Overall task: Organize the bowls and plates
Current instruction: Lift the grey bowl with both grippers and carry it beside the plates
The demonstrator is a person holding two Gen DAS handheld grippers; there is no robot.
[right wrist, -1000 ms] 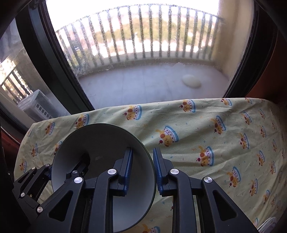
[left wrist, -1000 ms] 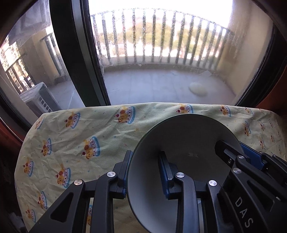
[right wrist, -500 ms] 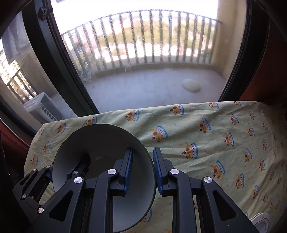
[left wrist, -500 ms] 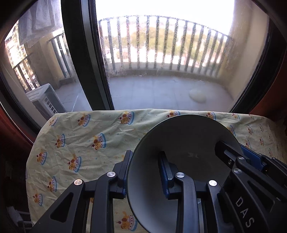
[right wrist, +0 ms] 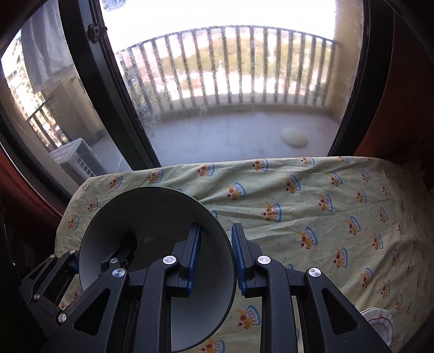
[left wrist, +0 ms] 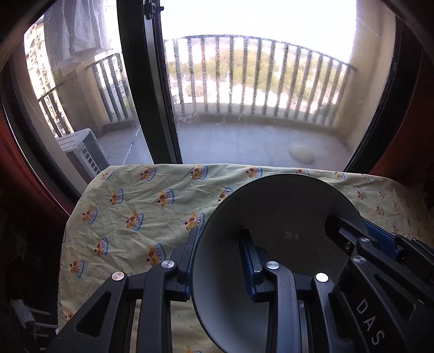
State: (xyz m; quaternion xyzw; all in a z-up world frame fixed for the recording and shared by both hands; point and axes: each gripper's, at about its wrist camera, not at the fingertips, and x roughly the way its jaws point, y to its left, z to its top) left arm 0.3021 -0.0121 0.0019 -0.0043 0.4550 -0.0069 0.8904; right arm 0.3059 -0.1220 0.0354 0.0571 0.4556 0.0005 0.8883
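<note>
Both grippers pinch opposite rim edges of one grey, matte bowl (left wrist: 276,222), tipped on its side above the yellow crown-print tablecloth (right wrist: 312,206). The left gripper (left wrist: 218,260) and right gripper (right wrist: 215,256) are each nearly closed on the wall. If either grip loosens, the bowl could probably slide out and drop.

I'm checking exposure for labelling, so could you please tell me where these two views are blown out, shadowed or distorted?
Left wrist view: the sky is blown out and the railing hazy through dusty glass; the bowl is backlit and dim. Right wrist view: same white sky, the window frame bowed by the fisheye, the cloth evenly lit, and dark corners.
</note>
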